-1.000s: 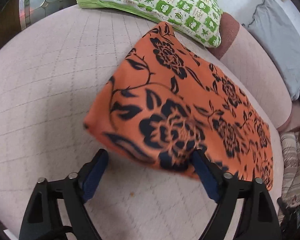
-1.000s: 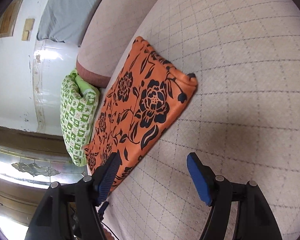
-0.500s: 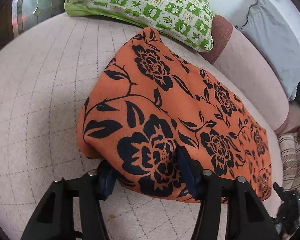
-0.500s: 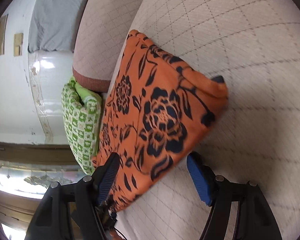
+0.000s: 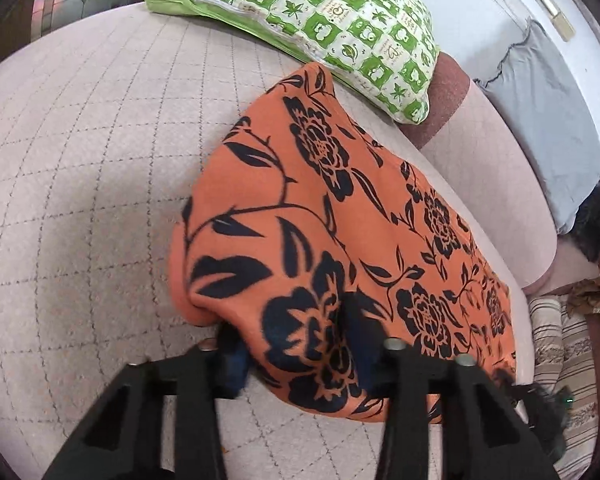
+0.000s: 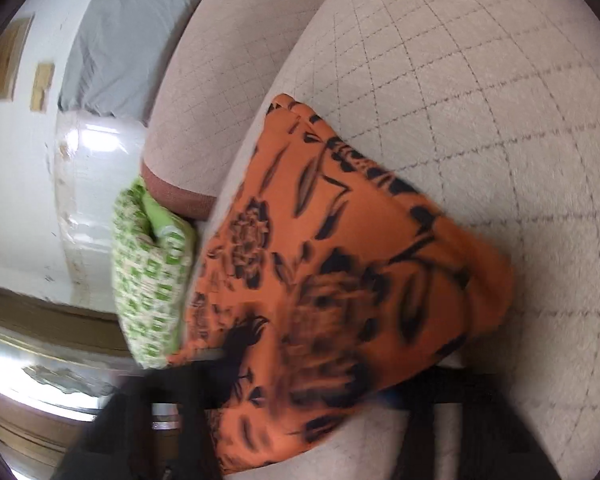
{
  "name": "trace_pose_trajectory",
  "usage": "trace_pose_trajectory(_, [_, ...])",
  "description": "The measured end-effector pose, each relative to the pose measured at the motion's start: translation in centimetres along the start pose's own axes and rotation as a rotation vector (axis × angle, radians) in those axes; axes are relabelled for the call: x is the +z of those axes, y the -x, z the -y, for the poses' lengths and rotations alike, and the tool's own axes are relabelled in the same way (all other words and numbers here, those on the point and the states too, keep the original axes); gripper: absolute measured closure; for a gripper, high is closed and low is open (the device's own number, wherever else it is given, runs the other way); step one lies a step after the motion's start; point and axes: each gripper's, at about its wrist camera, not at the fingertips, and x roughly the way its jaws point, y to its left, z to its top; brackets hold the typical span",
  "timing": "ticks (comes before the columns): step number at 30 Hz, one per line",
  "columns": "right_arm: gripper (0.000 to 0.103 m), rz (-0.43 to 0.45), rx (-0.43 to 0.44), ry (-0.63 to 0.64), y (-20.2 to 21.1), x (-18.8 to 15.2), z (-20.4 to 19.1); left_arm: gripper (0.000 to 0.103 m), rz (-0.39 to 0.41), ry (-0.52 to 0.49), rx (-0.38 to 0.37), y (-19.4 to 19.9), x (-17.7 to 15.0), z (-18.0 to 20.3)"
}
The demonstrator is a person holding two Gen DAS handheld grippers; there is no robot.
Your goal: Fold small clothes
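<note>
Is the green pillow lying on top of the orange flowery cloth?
No, the green pillow lies behind the orange flowery cloth, at its far corner, not on it.

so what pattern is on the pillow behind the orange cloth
Green and cream checks with small leaf motifs on the pillow, clearest in the left wrist view.

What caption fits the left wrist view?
Left gripper closing on folded orange floral cloth near green patterned pillow.
</note>
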Motion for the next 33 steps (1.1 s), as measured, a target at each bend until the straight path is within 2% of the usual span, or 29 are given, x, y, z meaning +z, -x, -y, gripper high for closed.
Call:
trace_pose_trajectory(2, [0.084,-0.006,0.002,-0.031,-0.3,0.0,0.6,0.077,0.003,0.033,-0.039,0.2,0.1,-0.6])
trace_pose_trajectory(5, [0.085,0.025,-0.016,0.035,0.3,-0.2,-0.4,0.078,0.004,0.046,-0.065,0.5,0.1,-0.9])
trace_pose_trajectory(6, [0.085,0.039,-0.025,0.067,0.5,-0.4,-0.9,0.077,0.002,0.05,-0.065,0.5,0.1,-0.9])
trace_pose_trajectory(8, [0.085,0.034,-0.042,0.084,0.2,-0.6,-1.1,0.059,-0.013,0.087,-0.082,0.1,0.0,-1.5])
trace_pose_trajectory(11, [0.079,0.005,-0.009,-0.023,-0.2,-0.3,0.6,0.058,-0.007,0.171,-0.141,0.0,0.1,-2.4])
trace_pose_trajectory(13, [0.078,-0.004,0.017,-0.065,-0.2,-0.2,1.2,0.061,-0.003,0.162,-0.133,-0.1,0.2,-2.3])
trace_pose_trajectory(14, [0.078,-0.001,0.015,-0.05,-0.2,-0.1,1.0,0.069,0.004,0.141,-0.109,0.0,0.2,-2.1])
trace_pose_trajectory(16, [0.079,0.012,-0.013,0.018,-0.2,-0.3,0.5,0.076,0.022,0.093,-0.071,0.0,0.0,-1.3])
trace_pose_trajectory(19, [0.087,0.042,-0.046,0.101,0.0,-0.7,-0.9,0.085,0.053,0.062,-0.063,0.6,-0.1,-0.5])
trace_pose_trajectory(26, [0.092,0.134,-0.088,0.27,2.8,-2.1,-3.8,0.089,0.102,0.018,-0.062,3.3,-0.7,0.2])
trace_pose_trajectory(28, [0.093,0.136,-0.077,0.287,4.2,-2.7,-3.9,0.089,0.112,0.015,-0.063,4.5,-1.2,-0.1])
trace_pose_trajectory(33, [0.093,0.133,-0.13,0.384,7.1,-4.9,-3.7,0.089,0.1,0.01,-0.063,6.8,-3.5,-1.5])
